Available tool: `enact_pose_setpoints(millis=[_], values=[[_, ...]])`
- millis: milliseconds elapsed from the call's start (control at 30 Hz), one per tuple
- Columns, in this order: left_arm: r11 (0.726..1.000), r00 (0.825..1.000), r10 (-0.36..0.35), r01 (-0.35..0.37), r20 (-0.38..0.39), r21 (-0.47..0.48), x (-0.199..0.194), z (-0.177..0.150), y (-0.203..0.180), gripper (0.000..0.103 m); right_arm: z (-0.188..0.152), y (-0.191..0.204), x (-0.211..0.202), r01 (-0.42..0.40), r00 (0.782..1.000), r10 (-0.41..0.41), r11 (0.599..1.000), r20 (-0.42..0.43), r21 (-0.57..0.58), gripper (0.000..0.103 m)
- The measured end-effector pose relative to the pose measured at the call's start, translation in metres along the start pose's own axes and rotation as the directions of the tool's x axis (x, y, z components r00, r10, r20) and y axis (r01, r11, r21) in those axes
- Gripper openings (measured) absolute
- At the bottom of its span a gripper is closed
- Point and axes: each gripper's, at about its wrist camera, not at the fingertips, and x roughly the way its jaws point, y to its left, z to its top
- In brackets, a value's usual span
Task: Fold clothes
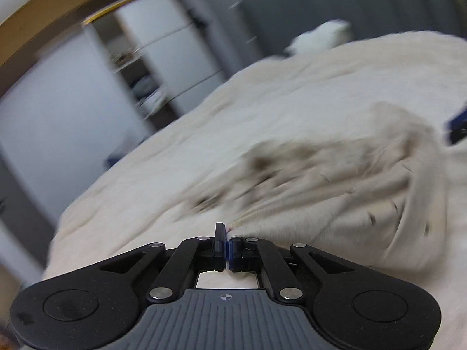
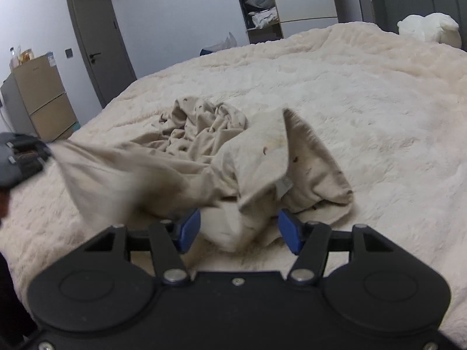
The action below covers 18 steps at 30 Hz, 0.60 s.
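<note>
So the left gripper (image 2: 48, 153) is pinching a hem of the beige speckled garment (image 2: 204, 151) and stretching it out left of the crumpled pile, probably to get an edge straight. The garment is lying mid-bed on the fuzzy cream blanket (image 2: 364, 110). Near the pile's front edge, the right gripper (image 2: 239, 230) is hovering spread, a fold sitting loose between its blue pads (image 2: 191, 224).

- The garment (image 2: 233, 157) lies crumpled on the bed (image 2: 364, 93), near its front edge.
- A pillow (image 2: 429, 27) sits at the bed's far right corner.
- Left of the bed stand a door (image 2: 96, 43) and a cabinet (image 2: 38, 96); behind it, open shelves (image 2: 259, 8).
</note>
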Motion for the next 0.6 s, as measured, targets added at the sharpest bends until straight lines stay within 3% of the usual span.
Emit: enact_pose_setpoints(millis=[67, 167, 200, 233, 333, 433, 500, 567, 600], values=[[0.997, 0.993, 0.074, -0.076, -0.094, -0.018, 0.014, -0.02, 0.027, 0.001, 0.0, -0.002, 0.001, 0.002, 1.0, -0.002, 1.0, 0.0, 0.004, 0.058], [0.99, 0.956, 0.109, -0.13, -0.273, -0.06, 0.041, -0.052, 0.049, 0.006, -0.001, -0.003, 0.003, 0.009, 1.0, -0.009, 1.0, -0.003, 0.008, 0.058], [0.989, 0.94, 0.104, -0.134, -0.323, -0.07, 0.047, -0.06, 0.052, 0.02, -0.001, -0.002, 0.003, 0.01, 1.0, -0.01, 1.0, -0.003, 0.008, 0.058], [0.987, 0.938, 0.106, -0.138, -0.329, -0.076, 0.047, -0.064, 0.051, 0.03, -0.001, -0.002, 0.002, 0.01, 1.0, -0.01, 1.0, -0.004, 0.006, 0.058], [0.991, 0.967, 0.059, -0.086, -0.248, -0.101, 0.03, -0.056, 0.045, 0.044, -0.001, 0.0, 0.003, 0.016, 1.0, -0.016, 1.0, -0.012, -0.022, 0.058], [0.988, 0.982, -0.095, 0.073, -0.162, -0.133, 0.009, -0.03, 0.035, 0.053, -0.001, -0.001, 0.008, 0.024, 0.999, -0.025, 0.999, -0.03, -0.038, 0.058], [0.972, 0.974, -0.2, 0.184, -0.104, -0.149, 0.002, -0.014, 0.027, 0.06, -0.001, -0.002, 0.01, 0.029, 0.999, -0.03, 0.999, -0.036, -0.036, 0.058], [0.945, 0.953, -0.297, 0.285, -0.054, -0.162, -0.002, 0.001, 0.017, 0.067, 0.0, -0.003, 0.014, 0.036, 0.998, -0.037, 0.999, -0.04, -0.027, 0.058], [0.94, 0.949, -0.311, 0.3, -0.049, -0.162, -0.004, 0.001, 0.014, 0.069, -0.001, -0.003, 0.015, 0.04, 0.998, -0.041, 0.999, -0.039, -0.02, 0.058]])
